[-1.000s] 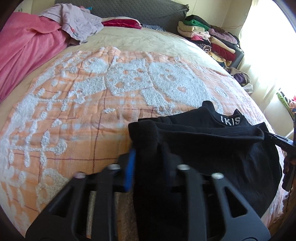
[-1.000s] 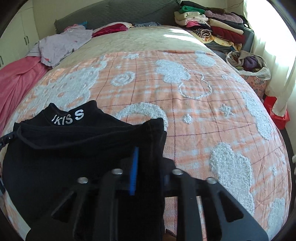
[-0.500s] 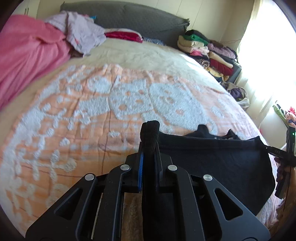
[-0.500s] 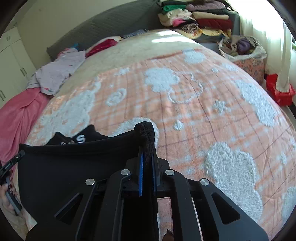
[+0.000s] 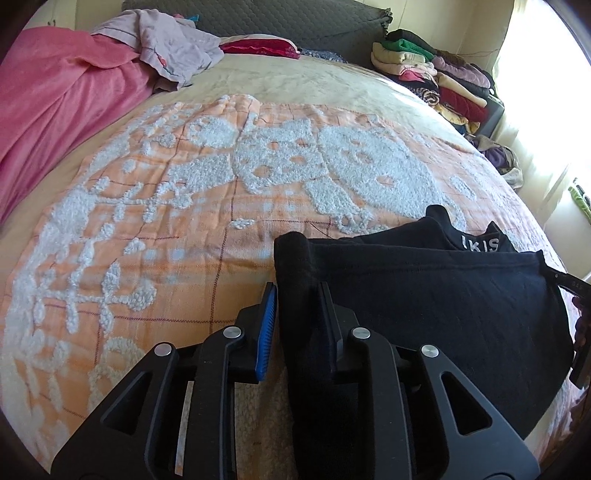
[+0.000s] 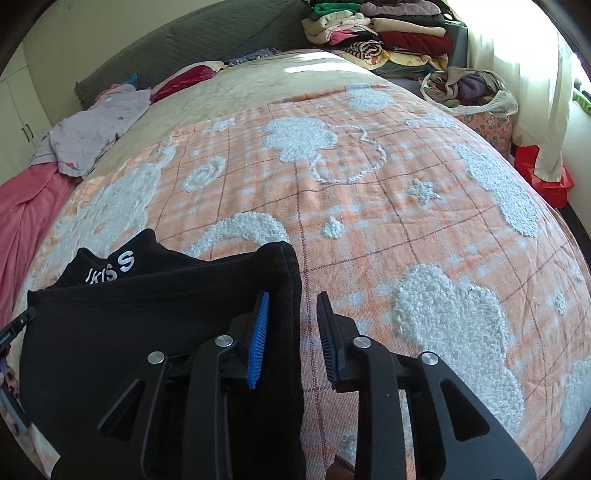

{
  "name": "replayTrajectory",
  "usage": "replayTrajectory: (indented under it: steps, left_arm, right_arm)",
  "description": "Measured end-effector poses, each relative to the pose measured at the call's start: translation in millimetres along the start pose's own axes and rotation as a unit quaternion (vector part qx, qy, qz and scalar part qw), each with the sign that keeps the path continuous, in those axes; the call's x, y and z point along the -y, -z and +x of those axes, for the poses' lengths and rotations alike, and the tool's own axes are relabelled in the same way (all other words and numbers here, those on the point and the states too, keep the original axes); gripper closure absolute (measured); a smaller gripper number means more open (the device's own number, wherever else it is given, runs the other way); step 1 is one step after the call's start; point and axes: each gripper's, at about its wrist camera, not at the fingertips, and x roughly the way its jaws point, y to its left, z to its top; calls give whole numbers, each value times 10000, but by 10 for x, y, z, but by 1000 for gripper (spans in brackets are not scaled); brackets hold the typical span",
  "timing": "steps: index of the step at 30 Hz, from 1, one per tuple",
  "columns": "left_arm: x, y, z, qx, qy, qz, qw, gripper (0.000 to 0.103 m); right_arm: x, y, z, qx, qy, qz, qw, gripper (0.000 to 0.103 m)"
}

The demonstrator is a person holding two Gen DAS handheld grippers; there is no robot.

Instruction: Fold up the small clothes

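Bed covered by orange checked blanket point(image 5: 207, 236) with white tufted shapes over a beige sheet point(image 5: 295, 81). Dark grey quilted headboard point(image 5: 288, 18). Stack of folded clothes point(image 6: 384, 33) beside it. Bright window with pale curtain point(image 6: 517, 74) at right. Cream walls.

A black garment point(image 5: 424, 302) with white waistband lettering is lying folded over on the near part of the orange-and-white blanket point(image 5: 184, 221), its top layer's corners reaching left and right, the lettered band poking out at the far edge.
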Motion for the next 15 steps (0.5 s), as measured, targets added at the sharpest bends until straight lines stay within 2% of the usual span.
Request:
replayTrajectory:
  steps: [4, 7, 9, 15]
  left_arm:
    - [24, 1, -46, -7, -3, 28, 10000, 81]
    - [49, 5, -91, 15, -35, 79, 10000, 77]
    - [82, 9, -105, 8, -128, 174, 9998, 74]
    - [122, 16, -183, 52, -171, 264, 9995, 66]
  right_arm:
    - [-9, 13, -33, 13, 16, -21, 10000, 73]
    - [6, 26, -71, 22, -10, 28, 10000, 69]
    - [11, 38, -104, 43, -10, 45, 10000, 62]
    - [0, 95, -202, 75, -36, -31, 10000, 55]
